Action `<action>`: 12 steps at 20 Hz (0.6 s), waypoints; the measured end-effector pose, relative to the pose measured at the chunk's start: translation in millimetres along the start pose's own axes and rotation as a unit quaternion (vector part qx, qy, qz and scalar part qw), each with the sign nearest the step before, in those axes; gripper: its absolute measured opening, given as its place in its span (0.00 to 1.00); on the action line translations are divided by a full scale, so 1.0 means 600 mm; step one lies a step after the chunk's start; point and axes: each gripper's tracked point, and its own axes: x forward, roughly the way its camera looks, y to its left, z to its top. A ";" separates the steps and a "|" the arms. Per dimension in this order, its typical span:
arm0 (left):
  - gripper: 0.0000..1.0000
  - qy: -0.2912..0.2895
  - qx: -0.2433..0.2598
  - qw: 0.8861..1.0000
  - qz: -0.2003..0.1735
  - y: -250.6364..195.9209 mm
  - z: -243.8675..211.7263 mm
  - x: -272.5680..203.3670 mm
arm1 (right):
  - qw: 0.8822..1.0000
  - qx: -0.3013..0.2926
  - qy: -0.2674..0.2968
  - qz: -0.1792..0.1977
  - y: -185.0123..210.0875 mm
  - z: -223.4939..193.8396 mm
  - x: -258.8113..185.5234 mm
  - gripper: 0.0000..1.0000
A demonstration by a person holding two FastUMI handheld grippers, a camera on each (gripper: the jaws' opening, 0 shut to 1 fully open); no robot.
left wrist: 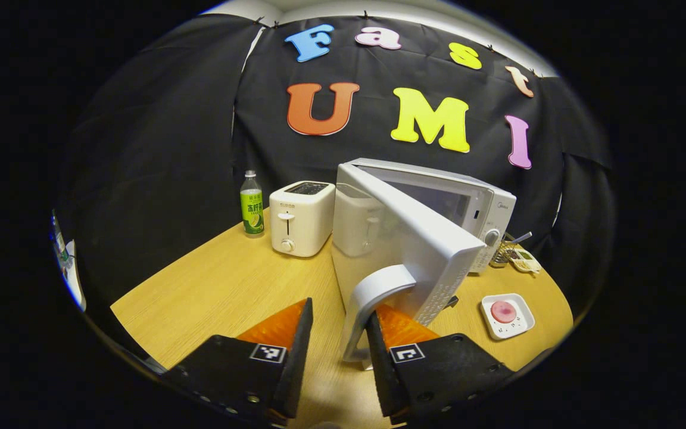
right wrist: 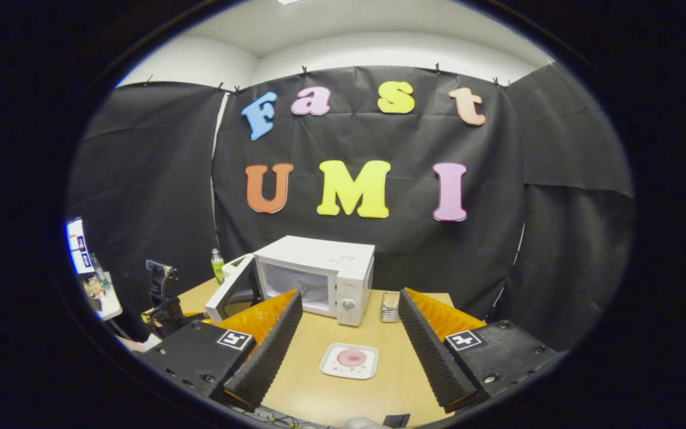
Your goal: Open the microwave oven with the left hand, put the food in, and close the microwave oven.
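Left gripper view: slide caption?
Left tongs open around the grey handle of the white microwave's half-open door.

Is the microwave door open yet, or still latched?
Open. In the left gripper view the microwave door is swung out from the microwave, its handle between the left gripper fingers. Food plate is on the table.

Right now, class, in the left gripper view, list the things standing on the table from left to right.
Bottle → toaster → microwave, its door swung open → plate with the pink food.
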 end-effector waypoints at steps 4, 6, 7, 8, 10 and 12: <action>0.80 0.002 -0.009 1.000 0.017 0.049 -0.001 -0.012 | 1.000 -0.002 0.006 0.010 0.021 -0.017 0.017 0.96; 0.95 0.002 -0.011 1.000 0.019 0.064 0.002 -0.019 | 1.000 0.001 0.016 0.015 0.031 -0.033 0.028 0.96; 0.95 0.003 -0.004 1.000 0.022 0.075 0.000 -0.026 | 1.000 0.004 0.020 0.019 0.037 -0.041 0.034 0.96; 0.95 -0.002 0.007 1.000 0.027 0.086 0.004 -0.031 | 0.999 0.006 0.024 0.021 0.041 -0.047 0.040 0.96; 0.95 -0.014 0.026 0.998 0.048 0.122 0.014 -0.042 | 0.999 0.007 0.030 0.023 0.048 -0.061 0.051 1.00; 0.95 -0.009 0.016 0.998 0.064 0.154 0.016 -0.055 | 0.999 0.010 0.035 0.026 0.052 -0.076 0.063 1.00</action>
